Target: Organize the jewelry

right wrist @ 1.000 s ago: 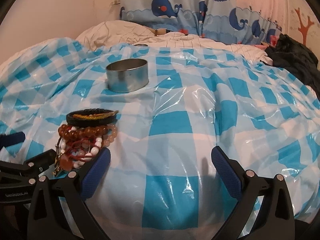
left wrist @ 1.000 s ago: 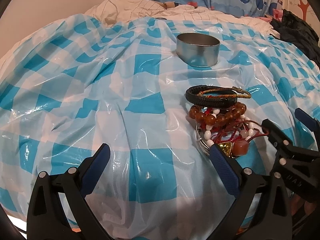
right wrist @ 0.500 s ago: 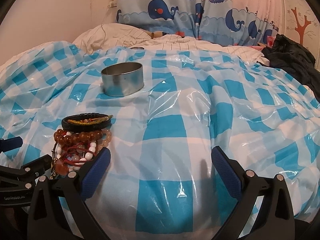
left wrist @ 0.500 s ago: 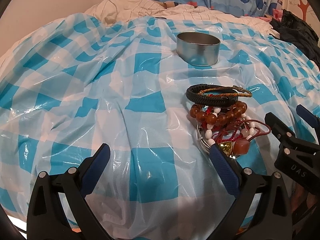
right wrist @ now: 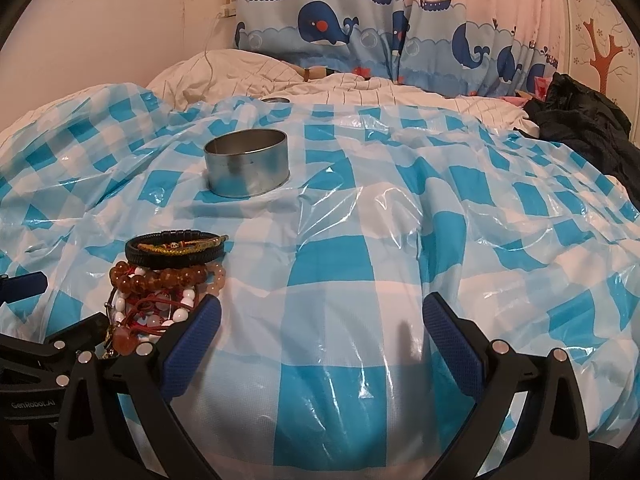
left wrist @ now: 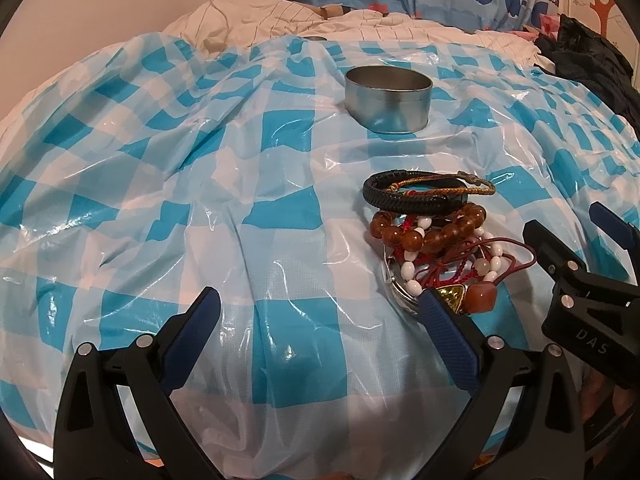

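A heap of jewelry lies on the blue-and-white checked plastic sheet (left wrist: 152, 208): a black braided bracelet (left wrist: 412, 196) at the back, an amber bead bracelet (left wrist: 432, 230) before it, and white beads with red cord (left wrist: 448, 266) nearest me. Beyond it stands a round metal tin (left wrist: 388, 98), open at the top. My left gripper (left wrist: 320, 316) is open, its right finger just in front of the heap. My right gripper (right wrist: 320, 316) is open too, the heap (right wrist: 160, 284) at its left finger and the tin (right wrist: 247, 162) farther back. Each gripper holds nothing.
The sheet (right wrist: 440, 220) covers a soft, rumpled bed. A white quilt (right wrist: 248, 76) and whale-print curtain (right wrist: 380, 36) lie behind. Dark clothing (right wrist: 580, 120) is piled at the far right. A small metal lid (right wrist: 276, 100) sits at the sheet's far edge.
Both grippers have drawn back and tilted up a little, so more of the curtain shows. The jewelry and the tin have not moved.
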